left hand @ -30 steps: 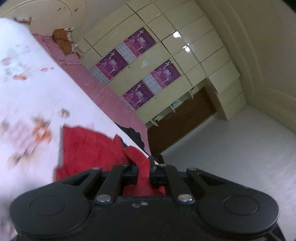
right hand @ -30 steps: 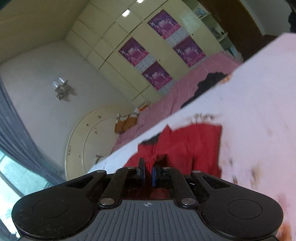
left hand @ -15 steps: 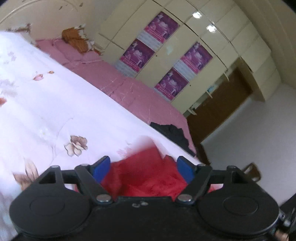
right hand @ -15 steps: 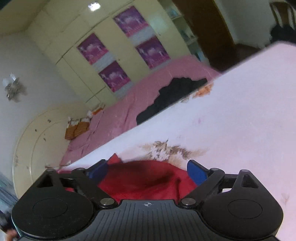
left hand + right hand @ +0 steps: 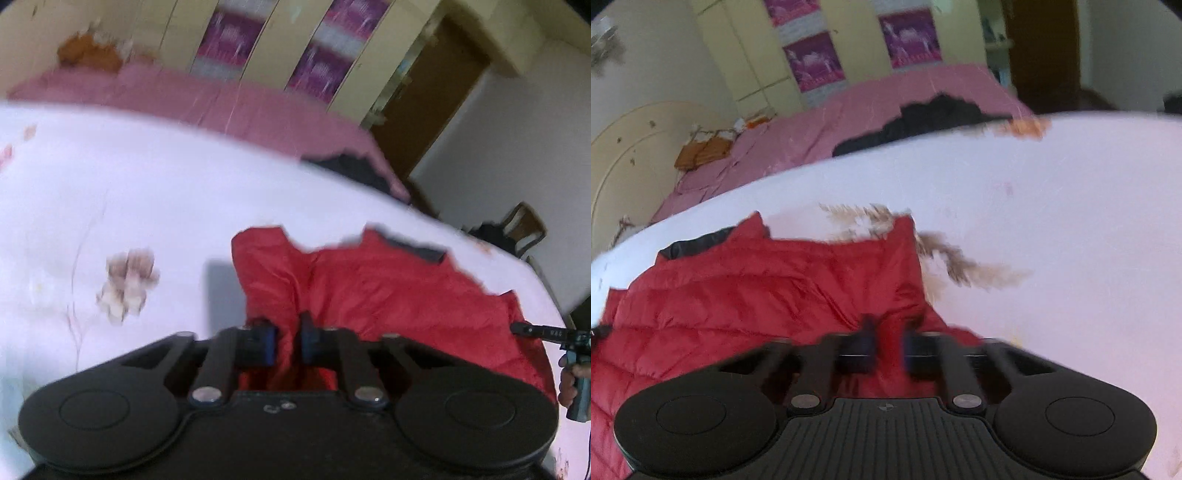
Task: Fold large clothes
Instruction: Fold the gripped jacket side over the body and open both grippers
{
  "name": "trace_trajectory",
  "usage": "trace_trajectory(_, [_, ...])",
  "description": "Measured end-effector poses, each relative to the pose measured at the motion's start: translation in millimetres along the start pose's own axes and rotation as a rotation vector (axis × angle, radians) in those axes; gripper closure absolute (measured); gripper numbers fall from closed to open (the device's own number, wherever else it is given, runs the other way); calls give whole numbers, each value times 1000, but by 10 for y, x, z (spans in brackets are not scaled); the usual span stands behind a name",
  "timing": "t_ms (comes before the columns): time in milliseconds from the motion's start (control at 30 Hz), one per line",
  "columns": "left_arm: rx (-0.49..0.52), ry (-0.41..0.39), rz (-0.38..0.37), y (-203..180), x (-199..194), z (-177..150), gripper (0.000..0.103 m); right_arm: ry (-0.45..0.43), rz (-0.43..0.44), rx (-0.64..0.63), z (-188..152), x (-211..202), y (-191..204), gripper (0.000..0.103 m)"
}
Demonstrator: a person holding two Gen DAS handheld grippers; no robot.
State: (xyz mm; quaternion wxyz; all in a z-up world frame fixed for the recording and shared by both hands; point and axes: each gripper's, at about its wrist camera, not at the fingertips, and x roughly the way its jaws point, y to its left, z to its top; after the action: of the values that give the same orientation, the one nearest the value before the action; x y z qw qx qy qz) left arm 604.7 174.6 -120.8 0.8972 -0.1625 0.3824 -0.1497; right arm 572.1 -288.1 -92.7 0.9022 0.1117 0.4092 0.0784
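Observation:
A red padded jacket [image 5: 388, 288] with a dark lining at its far edge lies spread on the white floral quilt [image 5: 147, 192]. My left gripper [image 5: 288, 332] is at the jacket's near left part, its jaws closing, with a pinch of red fabric pressed between the blue pads. In the right wrist view the same jacket [image 5: 757, 295] fills the lower left. My right gripper [image 5: 888, 339] is at its near right corner, jaws closing, pads pressing a fold of red fabric. A hand [image 5: 570, 384] with a gripper handle shows at the right edge of the left wrist view.
A pink sheet [image 5: 923, 85] covers the far side of the bed, with a black garment [image 5: 923, 118] on it. Behind stands a cream wardrobe with purple posters [image 5: 317, 70]. A brown door [image 5: 436, 103] and a chair [image 5: 524, 229] are to the right.
Both grippers let go of the jacket, stood wide open over it half a second ago, and are now shut on new folds. Both hands came down; the jacket now lies flatter.

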Motion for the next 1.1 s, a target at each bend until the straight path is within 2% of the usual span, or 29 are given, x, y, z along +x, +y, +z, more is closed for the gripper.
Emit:
trace_trajectory(100, [25,-133,-46,-112,-245,80,98,-128,18,-62,85,-244,97,100])
trace_trajectory(200, [47,-192,-41,-210,-240,195,98,-198,13,-94,191,-292,140,100])
trace_trajectory(300, [37,-141,13,-208,67,268,98,-159,-35,-96,231,-53,112,100])
trace_trajectory(433, [13,1,102,-58,515,153,98,27,-126,-28,73,477,-81,99])
trace_trajectory(467, [25,18,116,-39,570,95,97,38,-127,-15,15,538,-122,100])
trace_trajectory(533, [33,2,131,-29,533,49,96,24,-125,5,-12,534,-141,100])
trace_trajectory(567, [36,3,138,-46,505,41,92,28,-129,12,-5,533,-142,99])
trace_trajectory(633, [56,2,191,-119,475,75,72,34,-135,21,31,492,-146,97])
trace_trajectory(667, [79,-18,239,-178,369,75,51,12,-156,12,53,410,-125,63])
trace_trajectory(700, [111,-66,262,-287,256,54,37,-38,-177,-6,70,270,-94,39])
trace_trajectory(733, [131,-108,265,-385,63,26,36,-126,-160,-19,30,19,-21,24])
trace_trajectory(767, [138,-130,247,-513,-124,-27,37,-145,-123,-27,0,-126,37,25])
trace_trajectory(800, [140,-123,221,-651,-231,-86,39,-141,-84,-61,-54,-252,153,31])
trace_trajectory(833, [162,-115,171,-855,-330,-182,40,-144,-49,-98,-116,-343,269,49])
trace_trajectory(900, [221,-101,111,-1272,-401,-408,40,-121,62,-159,-312,-467,590,53])
trace_trajectory(967, [234,-67,29,-1644,-341,-664,37,-82,149,-204,-506,-458,906,57])
trace_trajectory(1033, [296,-33,37,-1894,-194,-886,37,-42,178,-273,-700,-340,1186,57])
trace_trajectory(1100, [350,-37,100,-1940,-117,-1058,37,-10,156,-298,-815,-211,1266,57])
